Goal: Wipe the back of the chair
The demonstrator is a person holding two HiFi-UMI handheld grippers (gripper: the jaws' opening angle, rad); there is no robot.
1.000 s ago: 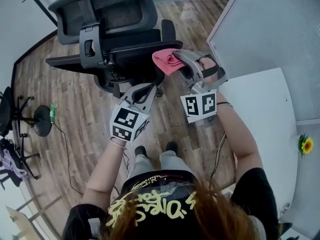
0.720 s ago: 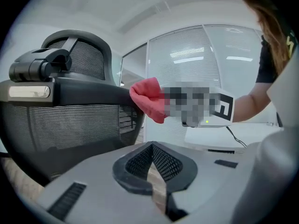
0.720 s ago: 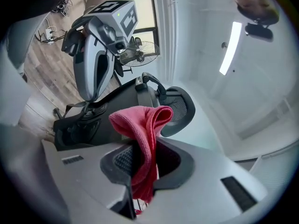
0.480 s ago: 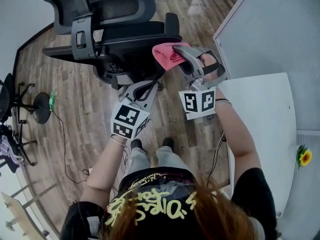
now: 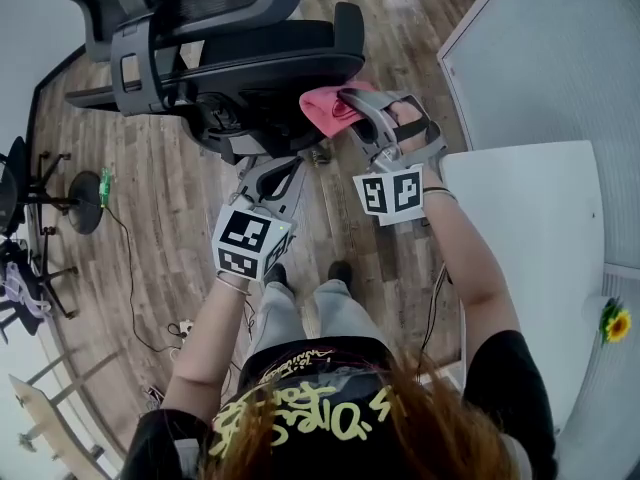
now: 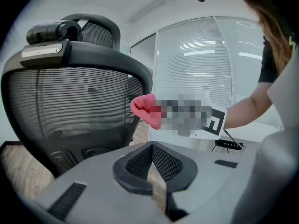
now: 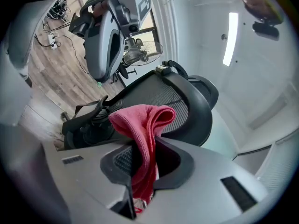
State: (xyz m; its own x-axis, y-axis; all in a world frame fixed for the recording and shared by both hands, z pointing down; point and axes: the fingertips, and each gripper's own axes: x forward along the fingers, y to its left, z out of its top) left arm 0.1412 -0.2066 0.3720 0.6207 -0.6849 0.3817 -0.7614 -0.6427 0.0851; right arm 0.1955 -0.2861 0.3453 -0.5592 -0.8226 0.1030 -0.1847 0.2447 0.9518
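– Where's the cloth just now?
– Pinched in the right gripper [image 5: 352, 108]. Its jaws are closed down on the pink cloth [image 7: 142, 125], with a fat fold bunching out past the tips and the rest trailing back between them. It sits right at the side rim of the chair back [image 6: 70, 101], by the black frame. I can't tell whether it's actually touching.
– And the other one?
– The left gripper [image 6: 152, 167] has its jaws brought together with nothing in them. It's held short of the chair, pointing at the mesh.
– So the wiping is only about to begin?
– That's my guess, starting from that edge. To do it well I'd press the fold flat onto the mesh, not just its tip, and draw it across in long overlapping passes from the top rail downward. Firm but not hard: that mesh looks springy, and on the wooden floor [image 5: 170, 238] the chair may swivel or shift away.
– Could the free gripper brace the frame?
– I'd do that, and mind the grip so the cloth doesn't drag out
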